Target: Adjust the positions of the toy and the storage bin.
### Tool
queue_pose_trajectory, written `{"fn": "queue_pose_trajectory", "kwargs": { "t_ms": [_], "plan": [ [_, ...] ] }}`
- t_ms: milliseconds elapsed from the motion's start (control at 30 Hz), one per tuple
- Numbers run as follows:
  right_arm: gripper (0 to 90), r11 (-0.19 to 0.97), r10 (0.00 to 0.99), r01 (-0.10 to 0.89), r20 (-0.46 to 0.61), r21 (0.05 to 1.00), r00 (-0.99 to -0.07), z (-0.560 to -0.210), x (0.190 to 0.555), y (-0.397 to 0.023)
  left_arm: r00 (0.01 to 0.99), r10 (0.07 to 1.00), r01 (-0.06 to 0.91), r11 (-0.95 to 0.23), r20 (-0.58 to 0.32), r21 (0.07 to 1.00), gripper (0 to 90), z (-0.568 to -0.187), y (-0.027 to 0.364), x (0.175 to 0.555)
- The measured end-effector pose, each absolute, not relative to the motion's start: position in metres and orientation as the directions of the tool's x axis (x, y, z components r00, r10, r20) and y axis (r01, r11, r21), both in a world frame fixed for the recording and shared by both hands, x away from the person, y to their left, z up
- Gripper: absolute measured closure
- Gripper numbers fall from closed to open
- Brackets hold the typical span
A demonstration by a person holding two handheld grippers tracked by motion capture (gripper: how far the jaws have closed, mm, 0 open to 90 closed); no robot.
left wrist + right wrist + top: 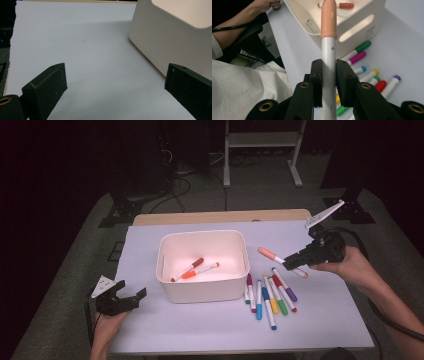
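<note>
**Peach-capped marker held above the bench**

A white marker with a peach cap point(281, 261) is clamped in the right gripper point(292, 262), to the right of the white plastic bin point(202, 290). The left gripper point(131, 296) is kept wide and empty, left of the bin.

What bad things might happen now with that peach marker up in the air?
1. The right tongs pinch the peach marker low on its barrel, so most of it sticks out; it might swing or slip and fall outside the white bin.
2. The marker is held beside the bin, not over it, so letting go now would probably drop it on the table.
3. Loose markers lie beside the bin; a low pass could knock them rolling.
</note>
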State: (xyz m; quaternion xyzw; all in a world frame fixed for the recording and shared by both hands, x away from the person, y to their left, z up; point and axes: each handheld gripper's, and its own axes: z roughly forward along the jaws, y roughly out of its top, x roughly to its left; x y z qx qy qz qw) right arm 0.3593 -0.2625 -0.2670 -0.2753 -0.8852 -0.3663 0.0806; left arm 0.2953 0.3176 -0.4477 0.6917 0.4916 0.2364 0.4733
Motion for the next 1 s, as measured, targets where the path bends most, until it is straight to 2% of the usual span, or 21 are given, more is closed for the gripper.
{"fn": "queue_pose_trajectory", "kwargs": {
  "t_ms": [367,1000],
  "plan": [
    [75.4,0.629,0.349,0.490,0.343,0.604,-0.872,-0.243,0.366,-0.221,0.406,0.903,0.455,-0.066,-0.141,0.888,2.8,-0.448,0.319,0.295],
    [75.5,0.711,0.242,0.421,0.366,0.563,-0.899,-0.242,0.386,-0.146,0.405,0.902,0.448,-0.057,-0.146,0.892,2.8,-0.447,0.321,0.294]
  ]
}}
